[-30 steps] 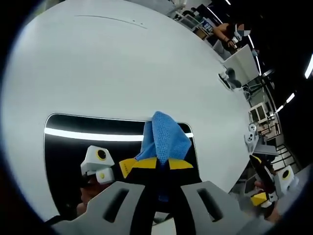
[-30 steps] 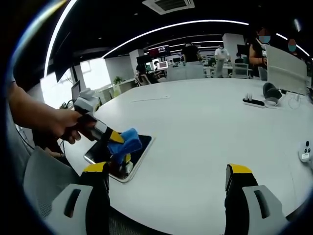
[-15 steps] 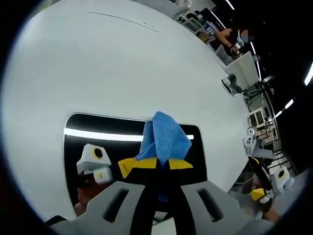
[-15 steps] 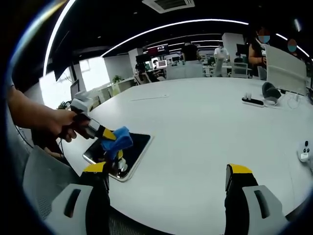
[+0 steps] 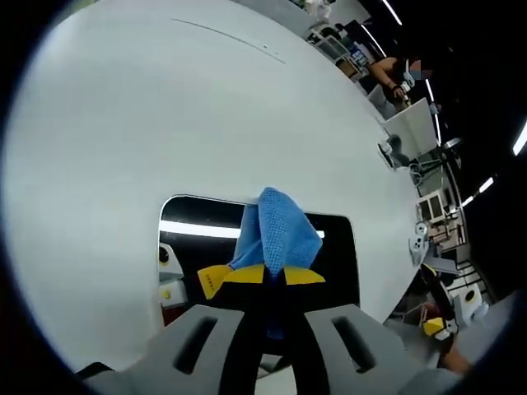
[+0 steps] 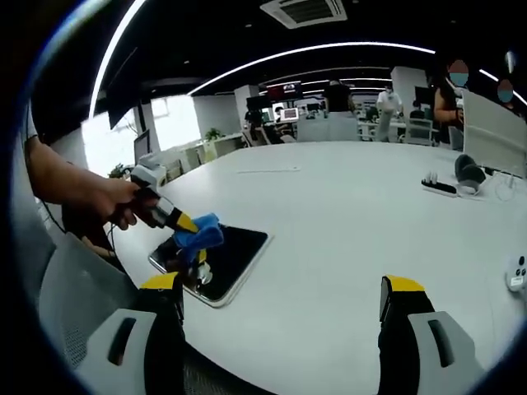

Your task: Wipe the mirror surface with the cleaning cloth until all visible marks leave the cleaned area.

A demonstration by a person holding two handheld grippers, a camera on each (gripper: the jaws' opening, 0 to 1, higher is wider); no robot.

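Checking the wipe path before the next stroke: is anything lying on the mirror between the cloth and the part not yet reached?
Nothing visible does. The left gripper holds the blue cloth over the mirror, near one end; the remaining glass shows only reflections, with bare white table around it.

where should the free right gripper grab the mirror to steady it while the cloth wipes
Probably the mirror's long edge facing the right gripper, coming in low from the table's open side. The mirror lies flat and thin, so only its rim offers a hold; the left gripper with the blue cloth works the other end.
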